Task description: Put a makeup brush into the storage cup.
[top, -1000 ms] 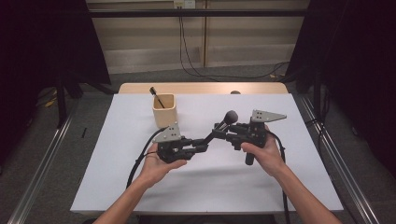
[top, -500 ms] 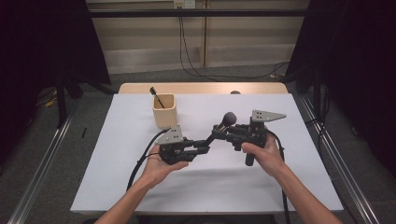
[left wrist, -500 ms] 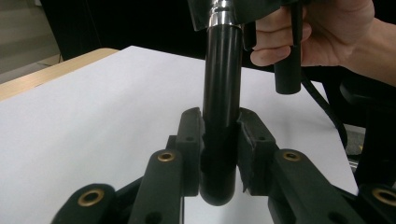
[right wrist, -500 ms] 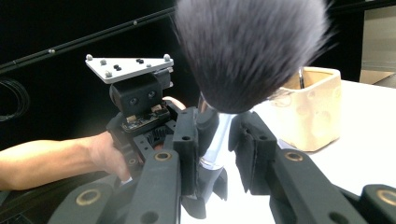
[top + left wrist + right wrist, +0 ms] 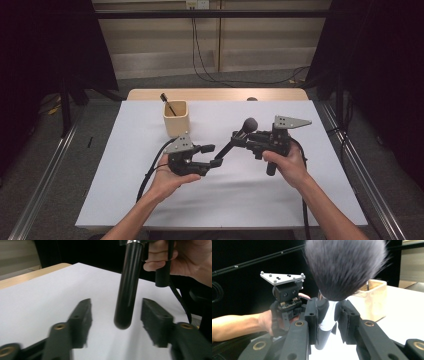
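A make-up brush with a dark fluffy head, silver collar and black handle hangs slantwise over the white table between my two grippers. My right gripper is shut on it just below the head, the pads of the right gripper pressing on the silver collar. My left gripper has just been opening. In the left gripper view the handle's rounded end hangs between the spread jaws of the left gripper, with a gap on each side.
A pale wooden cup stands at the back left of the white table cover, with a thin dark stick leaning in it. The cup lies behind the brush in the right gripper view. Dark frames flank the table.
The left gripper's jaws have spread apart and let go of the brush handle's end. Both hands and the brush have stayed where they were.
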